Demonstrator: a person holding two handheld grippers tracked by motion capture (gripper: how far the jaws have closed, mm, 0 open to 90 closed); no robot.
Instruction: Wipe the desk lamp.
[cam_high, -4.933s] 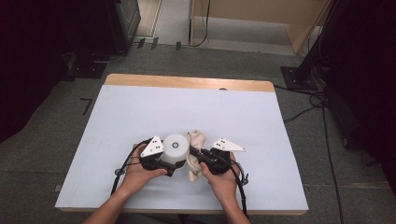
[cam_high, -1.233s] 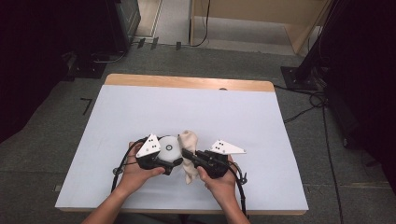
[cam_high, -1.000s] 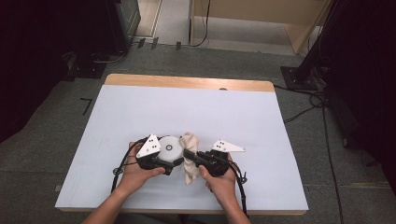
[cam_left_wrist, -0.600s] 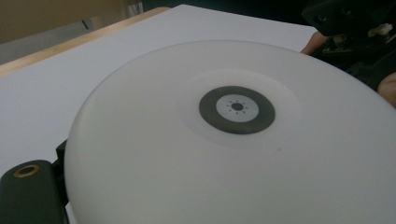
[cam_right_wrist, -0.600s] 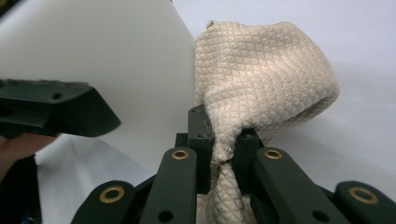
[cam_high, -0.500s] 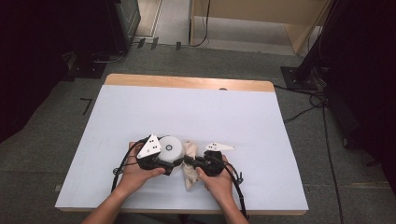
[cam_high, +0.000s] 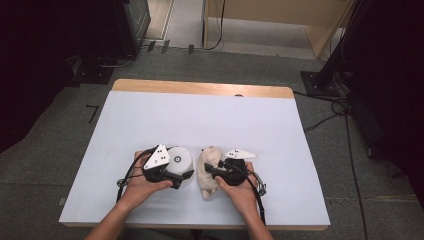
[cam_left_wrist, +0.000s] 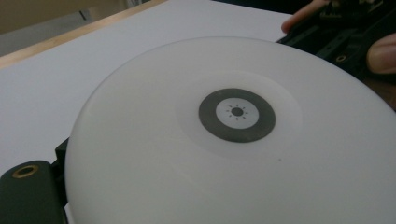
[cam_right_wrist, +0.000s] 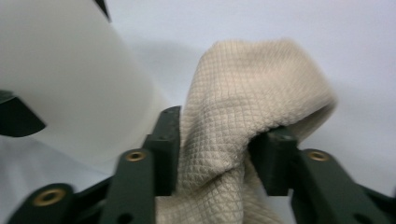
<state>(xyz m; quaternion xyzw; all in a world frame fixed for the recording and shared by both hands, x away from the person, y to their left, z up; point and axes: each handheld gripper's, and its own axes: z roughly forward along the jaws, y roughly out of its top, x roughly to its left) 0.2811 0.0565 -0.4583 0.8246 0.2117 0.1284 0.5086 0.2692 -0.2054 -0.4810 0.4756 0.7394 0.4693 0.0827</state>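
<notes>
1. A white round lamp (cam_high: 180, 161), dome-topped with a dark ring and a small sun mark at its centre, sits on the near middle of the bench (cam_high: 150, 115), held in the left gripper (cam_high: 172, 176). In the left gripper view the dome hides most of the jaws; one black jaw presses at its lower left edge, so the gripper seems closed around the lamp's body, probably to steady it.
2. Just to its right, a beige waffle-weave cloth (cam_high: 206, 172) hangs bunched in the right gripper (cam_high: 212, 172). The right gripper view shows both jaws clamped on a fold of cloth (cam_right_wrist: 224, 140), partly closed to the thickness of the bunch, with the lamp's white side wall (cam_right_wrist: 70, 79) close at the left.
3. Judging by this pairing, the cloth is held as a wiping pad and the lamp is braced for cleaning; the two are near each other, and I cannot tell whether they touch.
4. Both things lie close to the near edge of the bench. Ahead and to either side the pale surface is open room; the wooden far edge (cam_high: 200, 87) is well apart.
</notes>
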